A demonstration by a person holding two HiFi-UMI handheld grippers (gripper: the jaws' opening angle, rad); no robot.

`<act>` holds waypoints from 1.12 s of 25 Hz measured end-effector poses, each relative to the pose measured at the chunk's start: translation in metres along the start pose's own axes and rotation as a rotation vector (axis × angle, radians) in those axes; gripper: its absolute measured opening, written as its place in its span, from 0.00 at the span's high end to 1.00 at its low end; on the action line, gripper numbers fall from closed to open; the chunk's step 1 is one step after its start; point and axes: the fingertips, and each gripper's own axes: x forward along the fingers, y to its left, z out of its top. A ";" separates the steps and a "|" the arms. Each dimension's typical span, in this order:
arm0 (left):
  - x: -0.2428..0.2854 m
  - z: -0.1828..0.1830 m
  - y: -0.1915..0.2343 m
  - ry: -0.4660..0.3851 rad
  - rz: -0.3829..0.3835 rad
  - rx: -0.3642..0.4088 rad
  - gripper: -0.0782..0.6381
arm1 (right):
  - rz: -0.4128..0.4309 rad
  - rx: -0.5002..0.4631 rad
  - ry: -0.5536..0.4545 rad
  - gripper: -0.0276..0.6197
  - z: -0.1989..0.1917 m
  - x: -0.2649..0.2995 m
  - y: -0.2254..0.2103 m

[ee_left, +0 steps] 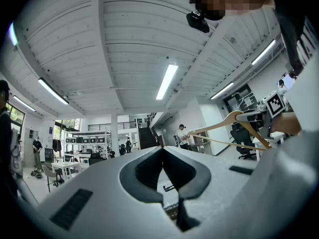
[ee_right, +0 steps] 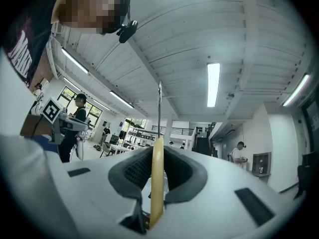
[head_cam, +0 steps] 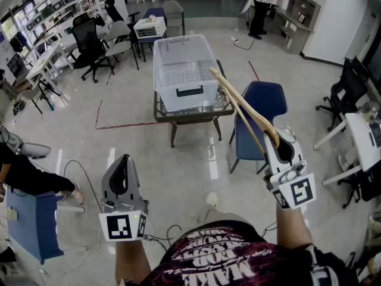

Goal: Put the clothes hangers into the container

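While the wooden hanger (head_cam: 244, 109) sits clamped edge-on between the jaws of the right gripper (head_cam: 278, 140), this reads as the carry step. It is pinched near its neck, and its long curved arms and straight crossbar reach out through the air toward the clear plastic container (head_cam: 172, 97). That bin stands well ahead, filling most of the top of a small glass-topped table (head_cam: 189, 115), with a blue chair (head_cam: 265, 100) just beside the table's right edge. The left gripper (head_cam: 124, 159) hangs low with its jaws pressed together on nothing. The hanger is pale, smooth, varnished wood, thin in section, with a slim metal rod rising from it. The bin is a boxy translucent tub with a dark handle on its front wall. Whether a lid is on, I cannot tell. Next, I judge, comes closing in on the table, lifting the hanger over the rim and letting go.
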 end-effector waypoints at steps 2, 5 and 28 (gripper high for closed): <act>0.013 -0.004 -0.003 0.009 -0.006 -0.001 0.88 | 0.007 0.009 0.013 0.86 -0.010 0.013 -0.004; 0.037 -0.012 -0.007 0.011 -0.021 -0.013 0.88 | 0.020 0.026 0.032 0.86 -0.028 0.034 -0.010; 0.182 -0.075 -0.047 0.120 -0.138 -0.007 0.88 | 0.020 0.079 0.066 0.86 -0.098 0.104 -0.087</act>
